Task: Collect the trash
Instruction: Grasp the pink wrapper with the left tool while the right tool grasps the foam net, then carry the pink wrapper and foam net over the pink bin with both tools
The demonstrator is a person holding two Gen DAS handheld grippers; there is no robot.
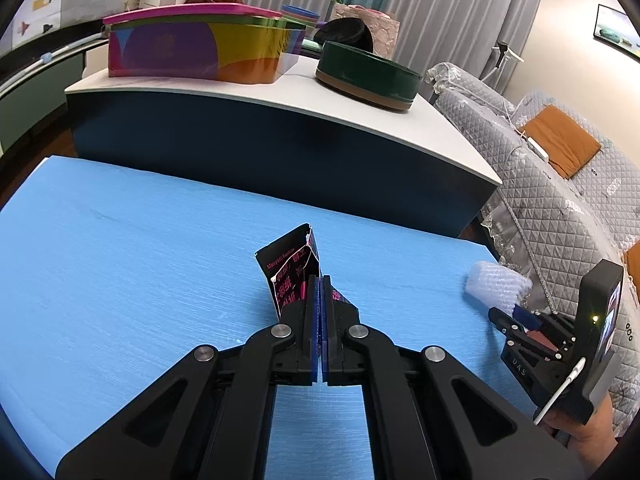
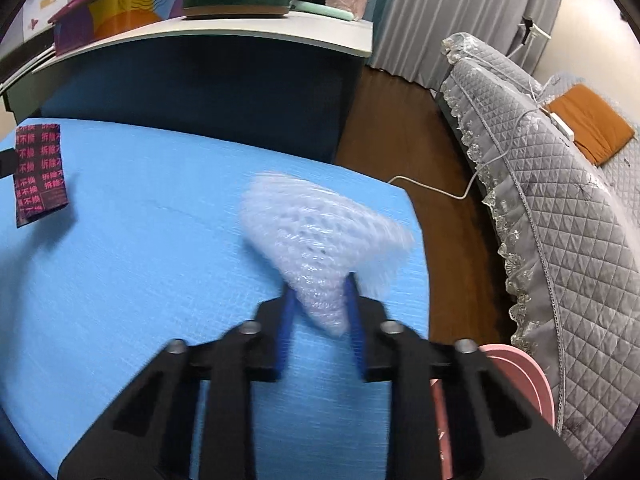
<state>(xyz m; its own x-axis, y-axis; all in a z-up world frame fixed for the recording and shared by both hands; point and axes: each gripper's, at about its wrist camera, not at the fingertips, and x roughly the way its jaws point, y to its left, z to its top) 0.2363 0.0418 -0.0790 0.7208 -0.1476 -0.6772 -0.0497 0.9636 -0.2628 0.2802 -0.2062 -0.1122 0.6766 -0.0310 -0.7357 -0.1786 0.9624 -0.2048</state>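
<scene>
A torn black wrapper with pink print (image 1: 290,268) stands up off the blue foam mat (image 1: 120,260), pinched at its lower edge by my left gripper (image 1: 320,280), which is shut on it. The same wrapper (image 2: 38,172) hangs at the left edge of the right wrist view. A white foam net sleeve (image 2: 320,232) lies near the mat's right edge (image 2: 120,280). Its narrow end sits squeezed between the blue pads of my right gripper (image 2: 320,288). From the left wrist view, the right gripper (image 1: 514,312) shows at the far right with the foam net (image 1: 494,286) at its tips.
Behind the mat stands a dark blue cabinet (image 1: 280,148) bearing a colourful box (image 1: 192,44) and a green round tin (image 1: 368,76). A grey quilted sofa (image 2: 560,200) runs along the right. A pink bin (image 2: 520,372) sits by the mat's right edge, and a white cable (image 2: 432,188) crosses the wooden floor.
</scene>
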